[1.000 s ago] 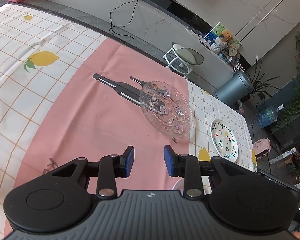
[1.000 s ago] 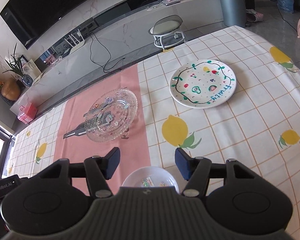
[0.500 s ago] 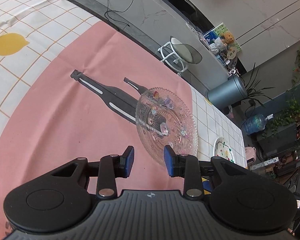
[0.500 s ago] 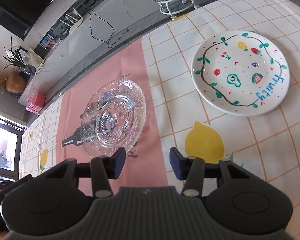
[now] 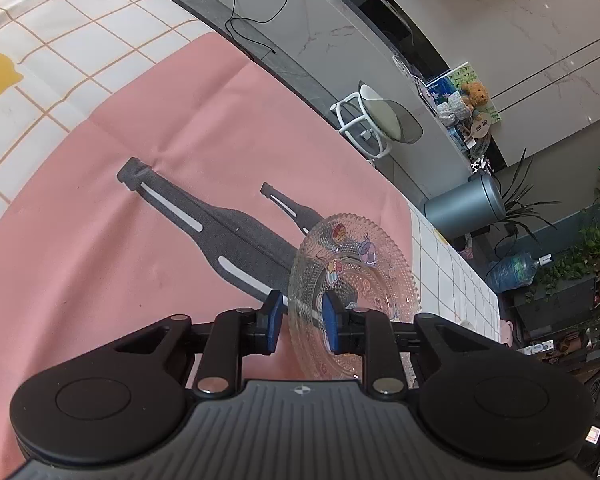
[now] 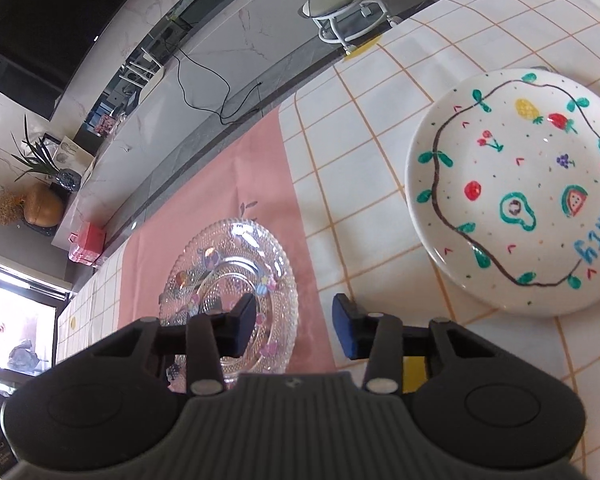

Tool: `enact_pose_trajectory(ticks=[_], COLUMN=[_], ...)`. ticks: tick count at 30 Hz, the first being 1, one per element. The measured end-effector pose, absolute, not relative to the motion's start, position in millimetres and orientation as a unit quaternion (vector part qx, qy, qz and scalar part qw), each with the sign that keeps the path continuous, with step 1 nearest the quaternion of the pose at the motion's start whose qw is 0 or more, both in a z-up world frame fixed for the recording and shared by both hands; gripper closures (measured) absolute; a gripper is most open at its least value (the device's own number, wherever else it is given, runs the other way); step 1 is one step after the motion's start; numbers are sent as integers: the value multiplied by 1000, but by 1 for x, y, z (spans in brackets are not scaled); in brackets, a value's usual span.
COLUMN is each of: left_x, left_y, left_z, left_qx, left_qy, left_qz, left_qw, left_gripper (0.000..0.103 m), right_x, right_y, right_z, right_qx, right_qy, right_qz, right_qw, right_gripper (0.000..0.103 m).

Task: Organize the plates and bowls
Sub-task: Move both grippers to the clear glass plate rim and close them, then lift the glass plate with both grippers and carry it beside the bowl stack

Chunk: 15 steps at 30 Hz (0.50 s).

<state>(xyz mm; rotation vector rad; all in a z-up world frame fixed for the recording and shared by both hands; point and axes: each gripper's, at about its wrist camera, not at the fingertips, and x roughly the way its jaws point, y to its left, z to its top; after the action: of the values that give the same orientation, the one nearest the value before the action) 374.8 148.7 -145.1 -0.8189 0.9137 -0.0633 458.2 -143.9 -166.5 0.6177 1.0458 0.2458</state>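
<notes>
Nothing is stacked yet: the clear beaded glass plate (image 5: 352, 280) lies on the pink cloth (image 5: 140, 240), well apart from the white fruit-painted ceramic plate (image 6: 516, 192) at two o'clock. The left gripper (image 5: 300, 320) and right gripper (image 6: 294, 328), jaws just narrowing but not pinching, each straddle an opposite rim of the glass plate; lifting and stacking remain.

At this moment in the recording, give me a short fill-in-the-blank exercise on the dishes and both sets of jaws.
1. The clear glass plate lies on the ____ part of the tablecloth.
2. The white plate is painted with fruit and the word ____.
3. The rim of the glass plate stands between the jaws of both the left gripper and the ____ gripper.
4. Beyond the table edge stands a small white ____ with a grey seat.

Missing words: pink; fruity; right; stool
</notes>
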Motion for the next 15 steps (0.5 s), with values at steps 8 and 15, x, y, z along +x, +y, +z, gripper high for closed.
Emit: enact_pose_trajectory(ticks=[8, 15], left_x=[380, 364], left_y=[147, 146], left_z=[-146, -136], left_qx=[-383, -362], left_qy=[431, 438], left_qz=[-19, -17], left_qw=[817, 823], left_gripper=[90, 95], right_x=[460, 455], right_y=[-137, -142], right_z=[-173, -177], right_qx=[286, 316], right_qy=[468, 493], right_qz=[139, 117], right_qw=[825, 802], right_gripper=[79, 97])
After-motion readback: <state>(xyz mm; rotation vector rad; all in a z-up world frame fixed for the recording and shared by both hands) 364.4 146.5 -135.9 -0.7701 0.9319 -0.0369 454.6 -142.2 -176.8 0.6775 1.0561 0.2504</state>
